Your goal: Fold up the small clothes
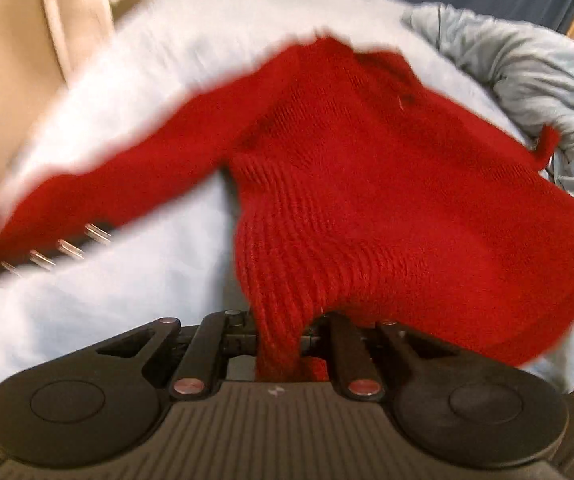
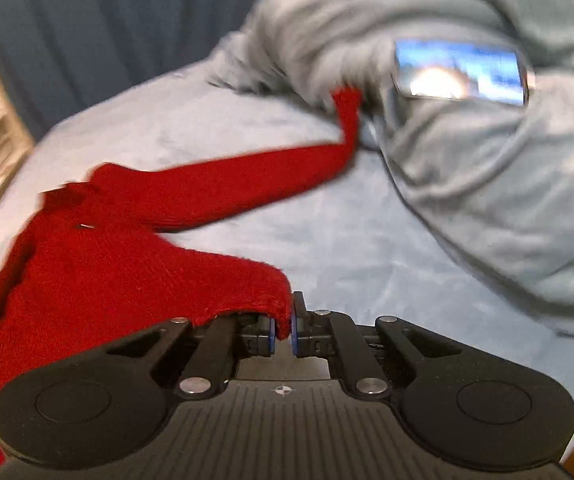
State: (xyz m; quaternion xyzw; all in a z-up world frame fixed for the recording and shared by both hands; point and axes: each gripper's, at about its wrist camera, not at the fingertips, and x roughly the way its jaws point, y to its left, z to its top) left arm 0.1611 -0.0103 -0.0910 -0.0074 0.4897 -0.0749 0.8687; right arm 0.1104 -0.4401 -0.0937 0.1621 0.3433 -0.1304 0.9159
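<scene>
A small red knitted sweater [image 1: 347, 168] hangs stretched over a pale blue bed sheet [image 1: 107, 300]. My left gripper [image 1: 279, 344] is shut on its ribbed hem, which bunches between the jaws. My right gripper [image 2: 283, 328] is shut on another corner of the sweater's [image 2: 107, 272] hem. One sleeve [image 1: 107, 184] trails to the left in the left wrist view, with a row of metal pins under its cuff. The other sleeve [image 2: 271, 176] reaches toward a grey blanket. Both views are blurred by motion.
A bunched grey blanket [image 2: 487, 184] lies at the right of the bed, with a phone [image 2: 461, 74] with a lit screen resting on it. A dark blue curtain [image 2: 87, 32] hangs behind. Beige furniture [image 1: 15, 60] stands at the left.
</scene>
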